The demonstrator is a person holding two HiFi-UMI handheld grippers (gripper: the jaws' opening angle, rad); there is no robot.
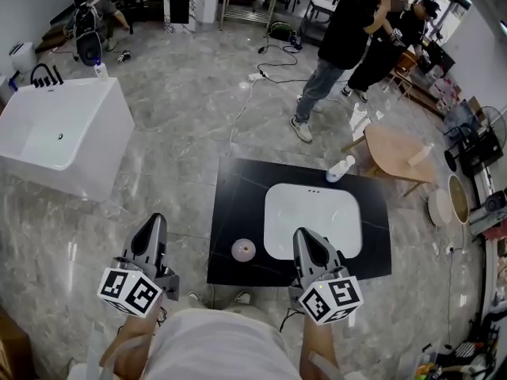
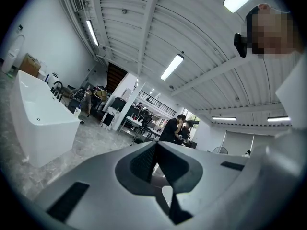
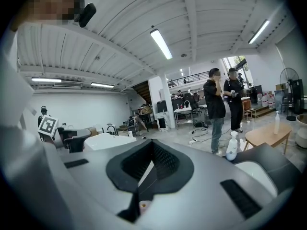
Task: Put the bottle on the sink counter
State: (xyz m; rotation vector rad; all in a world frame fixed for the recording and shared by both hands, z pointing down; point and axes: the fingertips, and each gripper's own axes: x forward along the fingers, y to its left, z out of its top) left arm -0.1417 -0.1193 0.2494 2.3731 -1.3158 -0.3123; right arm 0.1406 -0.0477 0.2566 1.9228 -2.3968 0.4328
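A white bottle [image 1: 341,169] stands upright at the far right edge of the black sink counter [image 1: 238,204], behind the white basin [image 1: 313,216]; the right gripper view shows the bottle [image 3: 232,146] well ahead to the right. My left gripper [image 1: 155,222] hovers left of the counter's near corner, shut and empty. My right gripper [image 1: 303,236] hangs over the basin's near rim, shut with nothing in it. In their own views, the left gripper [image 2: 156,147] and right gripper [image 3: 152,150] both show jaws meeting. A small round white disc [image 1: 243,250] lies on the counter between them.
A white bathtub [image 1: 59,133] stands to the far left. Two people [image 1: 348,30] stand beyond the counter. A round wooden table [image 1: 396,153] with another bottle [image 1: 420,154] sits at the right, and cables [image 1: 253,77] trail over the marble floor.
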